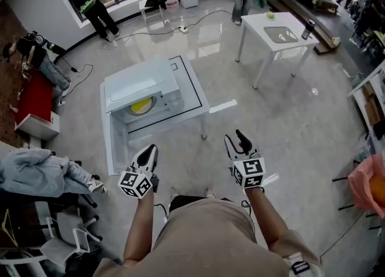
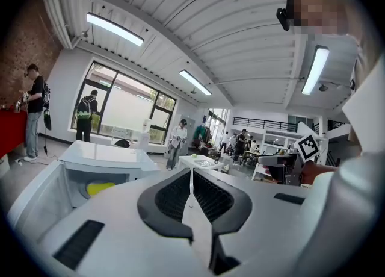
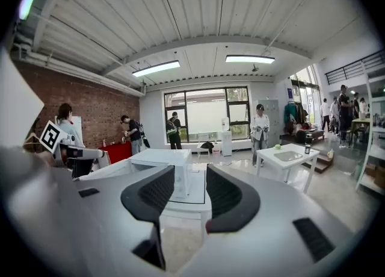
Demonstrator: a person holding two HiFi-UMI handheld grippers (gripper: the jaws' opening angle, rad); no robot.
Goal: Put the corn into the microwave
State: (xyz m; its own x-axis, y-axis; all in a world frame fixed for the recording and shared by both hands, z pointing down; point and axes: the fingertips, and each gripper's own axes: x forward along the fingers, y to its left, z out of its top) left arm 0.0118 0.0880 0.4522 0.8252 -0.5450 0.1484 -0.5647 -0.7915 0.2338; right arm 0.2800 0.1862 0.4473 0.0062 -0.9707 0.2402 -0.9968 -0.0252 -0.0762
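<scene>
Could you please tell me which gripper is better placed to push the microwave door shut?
Probably the left gripper: it sits beside the open microwave door, which swings out on that side. The right gripper is farther off.

The white microwave (image 1: 139,82) sits on a low white table (image 1: 194,98), out in the middle of the floor. Its door (image 1: 115,143) hangs wide open, swung out to the left of the opening. And there's the corn (image 1: 139,108), a yellow shape lying inside on the oven's floor, near the front, too small to show any detail.
</scene>
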